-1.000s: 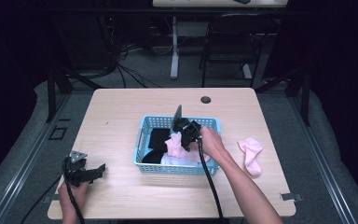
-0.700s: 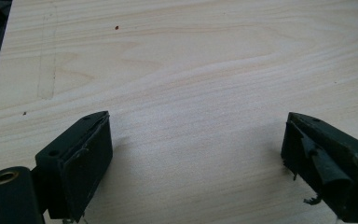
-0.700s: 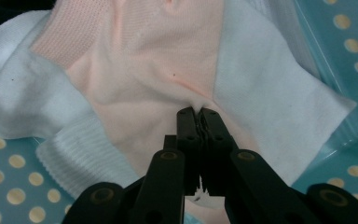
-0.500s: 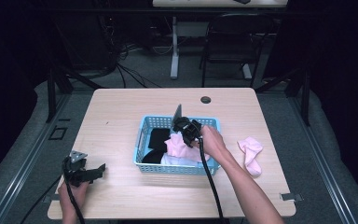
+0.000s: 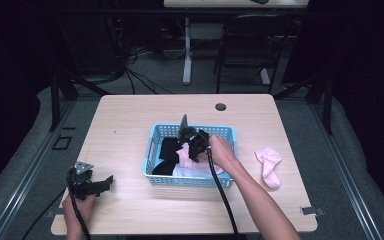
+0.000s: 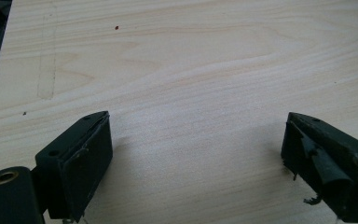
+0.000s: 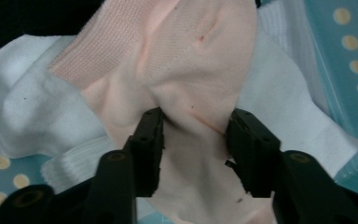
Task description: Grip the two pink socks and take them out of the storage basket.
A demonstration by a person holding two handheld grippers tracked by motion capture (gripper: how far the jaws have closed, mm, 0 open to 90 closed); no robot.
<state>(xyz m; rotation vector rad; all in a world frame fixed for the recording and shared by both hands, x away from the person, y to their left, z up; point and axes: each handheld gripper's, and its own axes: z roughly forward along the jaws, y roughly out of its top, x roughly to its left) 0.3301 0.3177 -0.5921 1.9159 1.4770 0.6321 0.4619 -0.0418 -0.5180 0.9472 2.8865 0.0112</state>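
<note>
A light blue basket (image 5: pixel 152 152) stands mid-table and holds a pink sock (image 5: pixel 184 156), a white sock (image 5: pixel 192 172) and black cloth (image 5: pixel 167 150). My right gripper (image 5: pixel 187 147) points down into it. In the right gripper view, the gripper (image 7: pixel 196 121) has its jaws part-way apart, and they have just been opening. The pink sock (image 7: pixel 200 56) lies loose between them on the white sock (image 7: pixel 23 107). A second pink sock (image 5: pixel 269 162) lies on the table to the basket's right. My left gripper (image 5: pixel 102 182) rests open at the front left over bare wood (image 6: pixel 196 135).
The wooden table (image 5: pixel 130 125) has a round cable hole (image 5: pixel 220 106) near its far edge. The basket's dotted blue floor (image 7: pixel 349 56) shows beside the socks. Beyond the table are a chair, desk legs and cables on the dark floor.
Little differs: my right hand has shifted only slightly over the basket, still at the pink sock. The left gripper has stayed where it was.
</note>
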